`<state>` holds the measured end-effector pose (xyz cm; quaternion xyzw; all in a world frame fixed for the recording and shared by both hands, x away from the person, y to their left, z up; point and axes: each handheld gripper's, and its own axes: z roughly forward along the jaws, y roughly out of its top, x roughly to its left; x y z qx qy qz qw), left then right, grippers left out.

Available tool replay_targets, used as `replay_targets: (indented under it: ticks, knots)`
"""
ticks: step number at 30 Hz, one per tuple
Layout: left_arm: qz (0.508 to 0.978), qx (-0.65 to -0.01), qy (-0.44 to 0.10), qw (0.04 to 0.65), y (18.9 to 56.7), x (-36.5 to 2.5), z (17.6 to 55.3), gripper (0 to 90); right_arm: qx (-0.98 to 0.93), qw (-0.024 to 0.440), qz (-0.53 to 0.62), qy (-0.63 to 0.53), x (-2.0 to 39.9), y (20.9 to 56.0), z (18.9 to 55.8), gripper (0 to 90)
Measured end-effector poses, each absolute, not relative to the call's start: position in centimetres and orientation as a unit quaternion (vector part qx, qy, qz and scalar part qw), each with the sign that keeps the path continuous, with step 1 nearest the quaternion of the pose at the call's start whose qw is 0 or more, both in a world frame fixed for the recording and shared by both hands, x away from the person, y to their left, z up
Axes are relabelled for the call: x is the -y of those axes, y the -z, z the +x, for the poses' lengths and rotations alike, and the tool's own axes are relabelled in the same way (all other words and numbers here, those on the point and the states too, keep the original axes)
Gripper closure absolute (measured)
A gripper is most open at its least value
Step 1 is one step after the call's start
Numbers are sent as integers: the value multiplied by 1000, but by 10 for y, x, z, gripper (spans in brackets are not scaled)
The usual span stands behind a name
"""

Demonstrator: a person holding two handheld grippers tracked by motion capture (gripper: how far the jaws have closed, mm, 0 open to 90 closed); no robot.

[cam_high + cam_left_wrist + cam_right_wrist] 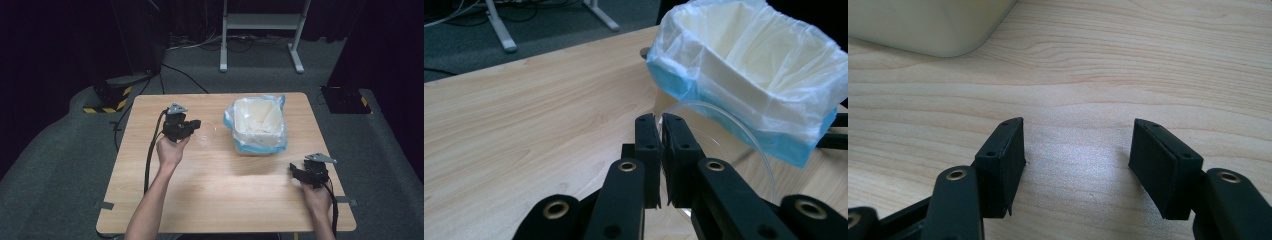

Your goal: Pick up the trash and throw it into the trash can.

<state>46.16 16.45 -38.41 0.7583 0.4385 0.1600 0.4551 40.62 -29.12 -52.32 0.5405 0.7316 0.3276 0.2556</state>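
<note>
The person's forearms come in nearest the camera, over the near edge of the wooden table (pixel 220 190), the largest thing here. On its far right part stands the bin (pixel 256 124), a pale container lined with a white-and-blue plastic bag, mouth open upward. Just left of it, touching or nearly touching the bag's side, is the clear plastic cup (pixel 205 134), tilted, with the left gripper (pixel 196 125) pinching its thin rim; in the left gripper view the jaws stand pressed together on that rim (pixel 704 107). The right gripper (pixel 294 170) rests near the table's right edge, well apart from the cup, its jaws spread with nothing between them.

The step in hand looks like carrying the cup to the bin. To do it well, keep the pinch firm but light (thin clear plastic buckles and slips easily), lift until the cup's base clears the bag's folded rim, move across over the opening, and only then part the jaws. The right gripper could steady the bin's near wall if the bag drags.
</note>
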Motion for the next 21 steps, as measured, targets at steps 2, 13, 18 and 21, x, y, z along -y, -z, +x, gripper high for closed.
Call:
replay_targets:
  ticks: [2,13,18,21]
  knots:
    - [759,-434,-160,458,379,-163,462,859,-732,255,541,-327,291,523,406,384]
    - [762,-418,-159,469,357,-152,466,859,-731,256,541,-328,291,523,406,384]
    - [763,-404,-162,478,342,-143,468,859,-731,256,541,-328,291,523,406,383]
    - [763,-400,-163,481,337,-140,469,859,-731,256,541,-328,291,523,406,383]
